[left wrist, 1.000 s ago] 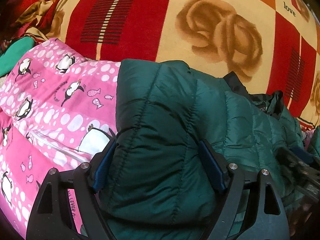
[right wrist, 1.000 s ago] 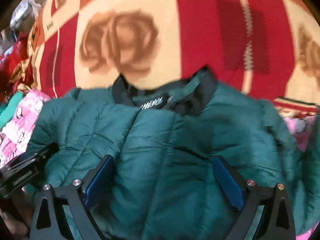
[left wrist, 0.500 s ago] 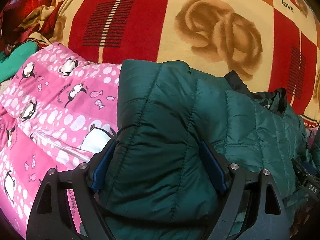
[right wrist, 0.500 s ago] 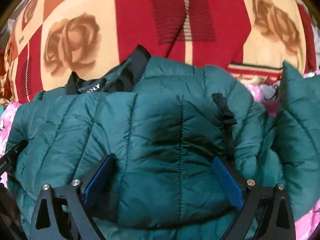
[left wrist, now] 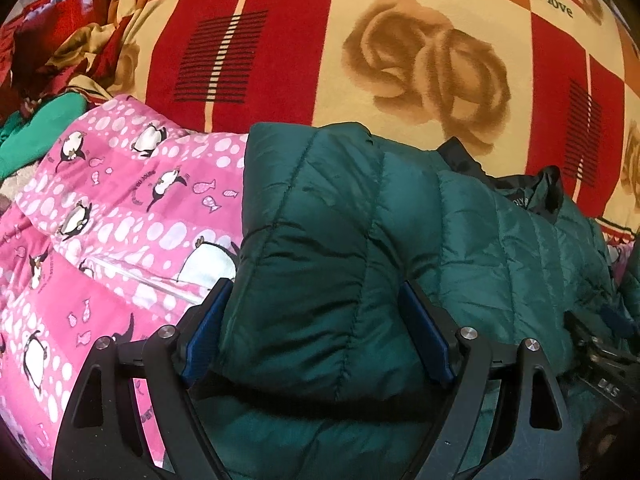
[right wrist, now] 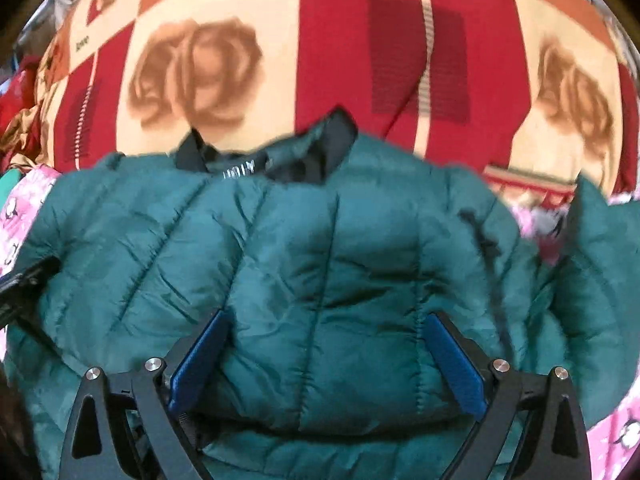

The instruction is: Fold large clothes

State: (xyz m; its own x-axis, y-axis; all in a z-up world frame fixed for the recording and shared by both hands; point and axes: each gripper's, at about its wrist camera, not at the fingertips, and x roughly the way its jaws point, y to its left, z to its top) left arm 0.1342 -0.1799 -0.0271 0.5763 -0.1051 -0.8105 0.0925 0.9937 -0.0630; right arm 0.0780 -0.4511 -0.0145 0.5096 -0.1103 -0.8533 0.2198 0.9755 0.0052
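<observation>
A dark green quilted puffer jacket (left wrist: 360, 240) lies folded on the bed, its black collar (right wrist: 304, 156) at the far edge. My left gripper (left wrist: 316, 336) is wide open, its blue pads on either side of the jacket's folded left end. My right gripper (right wrist: 326, 364) is wide open too, its pads either side of a bulging fold of the same jacket (right wrist: 320, 280). A loose green part (right wrist: 600, 240) of the jacket stands up at the right. The other gripper shows at the right edge of the left wrist view (left wrist: 600, 360).
A pink penguin-print quilted garment (left wrist: 112, 220) lies under and left of the jacket. A red and cream rose-patterned blanket (left wrist: 400, 48) covers the bed beyond. Crumpled clothes (left wrist: 52, 60) are piled at the far left.
The right gripper has swung left again, bringing the collar back to the centre of its view. The left gripper stays around the jacket's left end, almost unmoved. Both jaws stay wide.
</observation>
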